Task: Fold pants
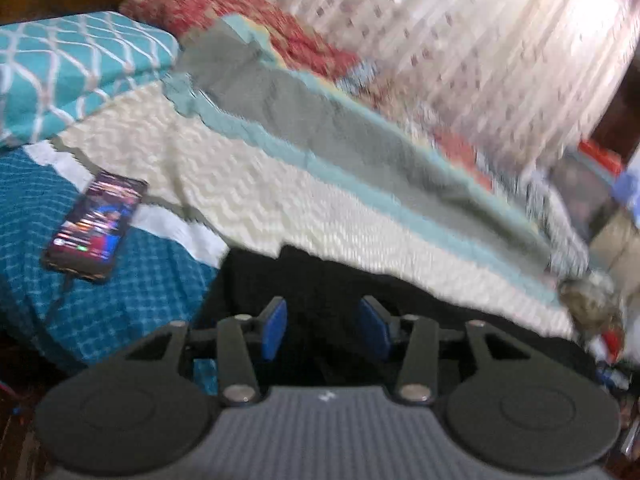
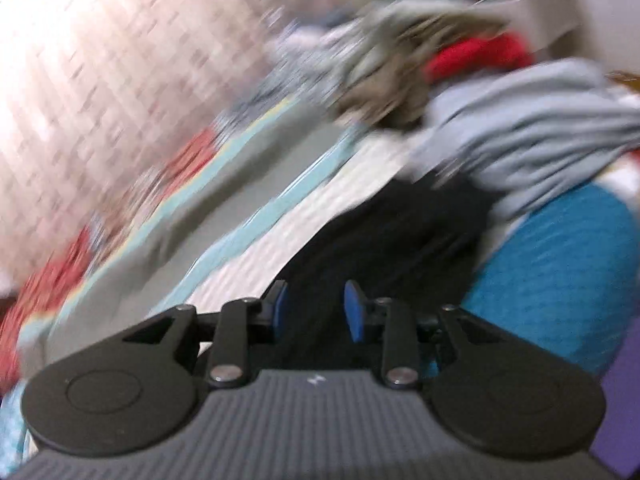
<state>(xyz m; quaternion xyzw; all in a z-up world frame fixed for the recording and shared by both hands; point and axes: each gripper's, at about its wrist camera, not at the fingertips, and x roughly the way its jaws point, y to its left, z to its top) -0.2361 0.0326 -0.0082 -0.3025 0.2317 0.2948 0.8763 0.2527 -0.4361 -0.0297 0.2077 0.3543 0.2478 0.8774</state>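
The black pants (image 1: 320,280) lie on the bed over a cream, teal and grey striped blanket (image 1: 248,184). My left gripper (image 1: 325,328) hovers low above the dark cloth, its blue pads (image 1: 276,328) apart and not pressing on anything. In the right wrist view the pants (image 2: 400,236) run as a dark strip away from my right gripper (image 2: 316,310). Its blue pads (image 2: 354,314) also stand apart over the black fabric, and nothing is pinched between them. Both views are blurred.
A lit phone (image 1: 96,224) with a cable rests on the teal bedspread (image 1: 132,292) at the left. A teal lattice pillow (image 1: 72,64) and a red pillow (image 1: 224,8) lie behind it. Grey clothes (image 2: 528,128) and a red garment (image 2: 476,56) are heaped by the pants' far end. A pale curtain (image 1: 460,32) hangs behind the bed.
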